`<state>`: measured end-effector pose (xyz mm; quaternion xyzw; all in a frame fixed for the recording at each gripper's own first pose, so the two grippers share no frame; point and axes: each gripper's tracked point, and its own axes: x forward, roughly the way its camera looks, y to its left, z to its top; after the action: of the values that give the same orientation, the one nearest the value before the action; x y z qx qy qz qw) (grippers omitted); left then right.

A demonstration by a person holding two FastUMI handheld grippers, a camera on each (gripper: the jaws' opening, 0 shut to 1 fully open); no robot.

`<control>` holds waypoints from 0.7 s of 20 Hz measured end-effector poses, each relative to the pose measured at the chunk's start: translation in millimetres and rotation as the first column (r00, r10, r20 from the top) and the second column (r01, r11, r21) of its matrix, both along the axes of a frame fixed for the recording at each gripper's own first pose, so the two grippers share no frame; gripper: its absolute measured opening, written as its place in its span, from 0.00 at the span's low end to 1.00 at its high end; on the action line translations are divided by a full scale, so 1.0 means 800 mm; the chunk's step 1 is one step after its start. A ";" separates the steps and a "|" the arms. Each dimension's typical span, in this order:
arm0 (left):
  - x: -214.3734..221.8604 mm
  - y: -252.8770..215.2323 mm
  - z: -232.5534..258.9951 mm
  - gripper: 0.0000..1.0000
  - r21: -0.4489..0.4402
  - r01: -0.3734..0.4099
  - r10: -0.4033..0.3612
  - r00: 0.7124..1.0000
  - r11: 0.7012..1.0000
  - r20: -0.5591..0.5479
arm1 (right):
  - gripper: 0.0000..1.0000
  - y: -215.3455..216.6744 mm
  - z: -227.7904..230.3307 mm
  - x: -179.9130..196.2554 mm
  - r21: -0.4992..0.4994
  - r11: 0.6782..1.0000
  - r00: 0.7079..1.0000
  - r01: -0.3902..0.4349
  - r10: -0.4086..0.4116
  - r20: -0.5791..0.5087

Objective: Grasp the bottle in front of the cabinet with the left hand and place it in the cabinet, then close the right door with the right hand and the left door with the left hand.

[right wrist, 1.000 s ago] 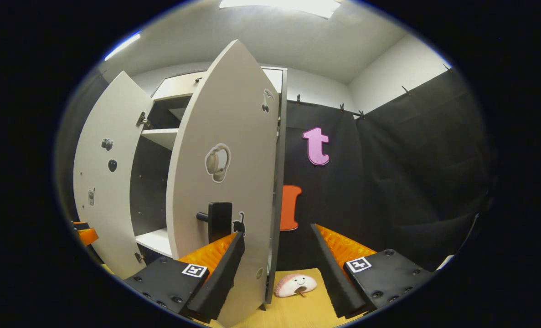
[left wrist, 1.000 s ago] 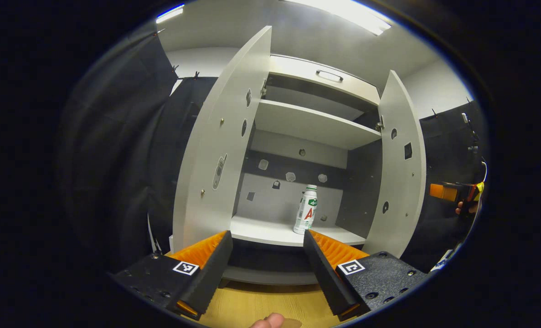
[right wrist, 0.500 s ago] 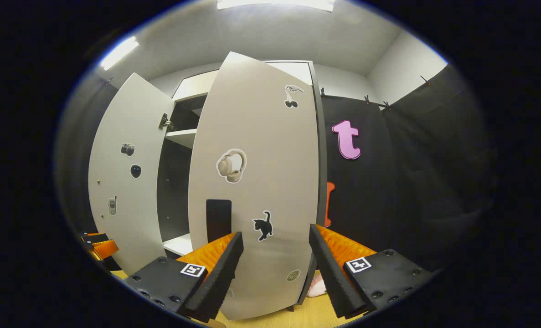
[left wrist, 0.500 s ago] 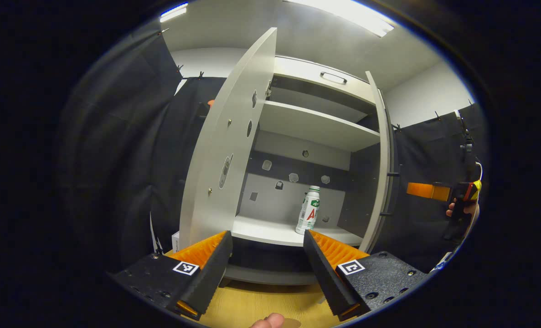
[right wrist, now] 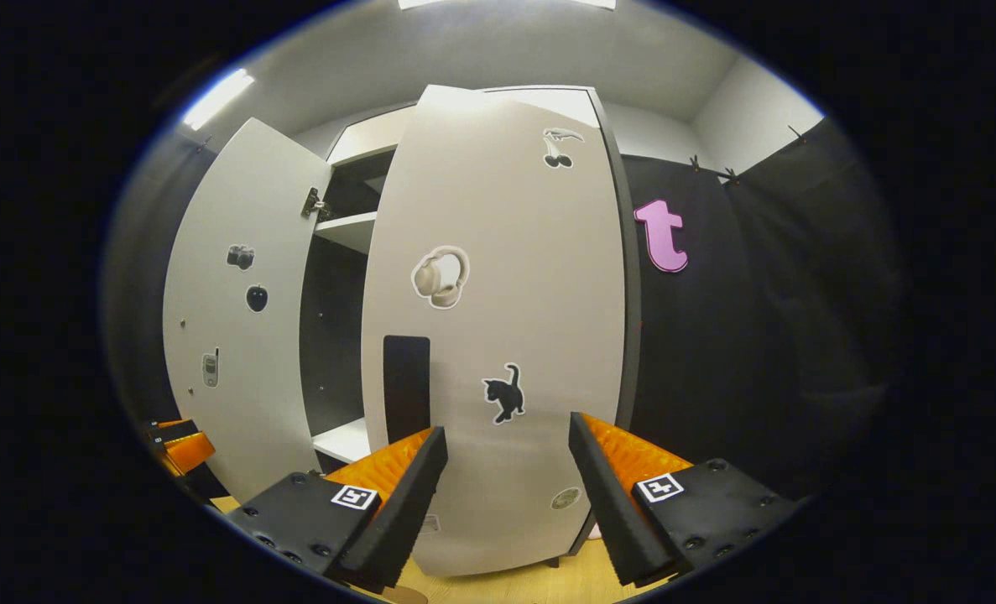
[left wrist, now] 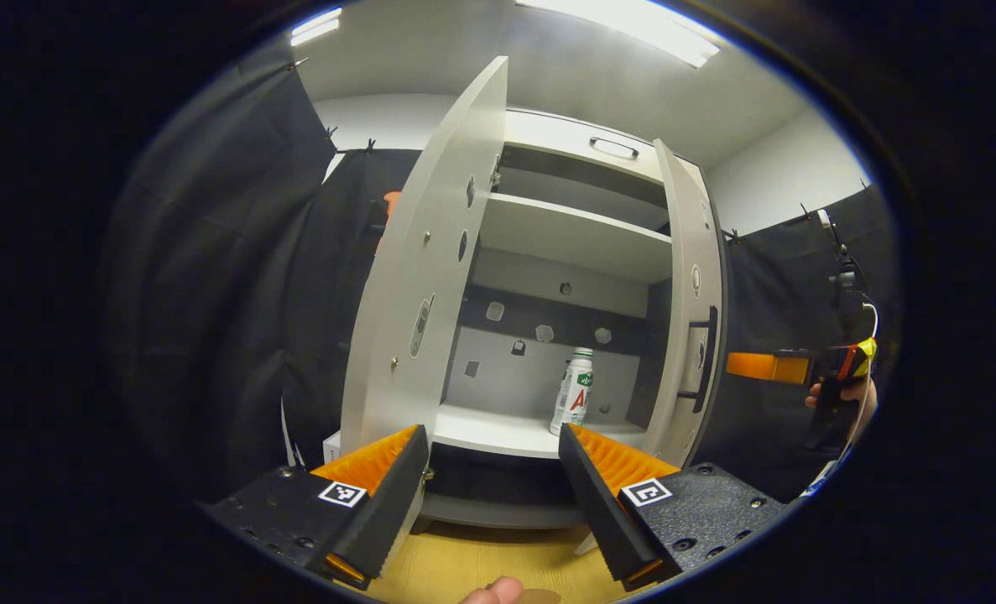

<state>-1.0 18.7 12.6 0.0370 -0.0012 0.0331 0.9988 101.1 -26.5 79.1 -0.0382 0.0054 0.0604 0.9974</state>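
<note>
A white bottle [left wrist: 574, 391] with a green cap stands upright on the cabinet's lower shelf [left wrist: 498, 428], toward the right. The left door [left wrist: 426, 285] stands wide open. The right door [left wrist: 689, 310] is swung most of the way shut, and in the right gripper view its stickered outer face [right wrist: 498, 327] and dark handle [right wrist: 405, 382] are close ahead. My left gripper [left wrist: 493, 482] is open in front of the cabinet, holding nothing. My right gripper [right wrist: 506, 486] is open just before the right door; whether it touches the door I cannot tell. In the left gripper view it [left wrist: 779, 367] sits right of that door.
A wooden table top [left wrist: 498, 562] lies under the cabinet. An upper shelf [left wrist: 573, 235] and a top drawer with a handle [left wrist: 611, 147] sit above the bottle. Black cloth walls close in on both sides. The left gripper [right wrist: 174, 440] peeks in at the lower left of the right gripper view.
The right door has swung steadily toward shut, from wide open to nearly edge-on and past it. My right gripper followed the door inward. The left gripper barely moved; the bottle stayed put.
</note>
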 end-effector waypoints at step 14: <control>-0.026 0.037 0.102 0.92 -0.060 -0.110 0.118 0.981 0.992 0.151 | 0.89 0.039 -0.030 0.055 -0.018 1.000 1.000 0.001 -0.002 -0.025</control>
<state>-22.0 48.6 94.4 0.0085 -0.0755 0.0930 0.9928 144.8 4.4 54.9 -0.0465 0.0186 0.0600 0.9969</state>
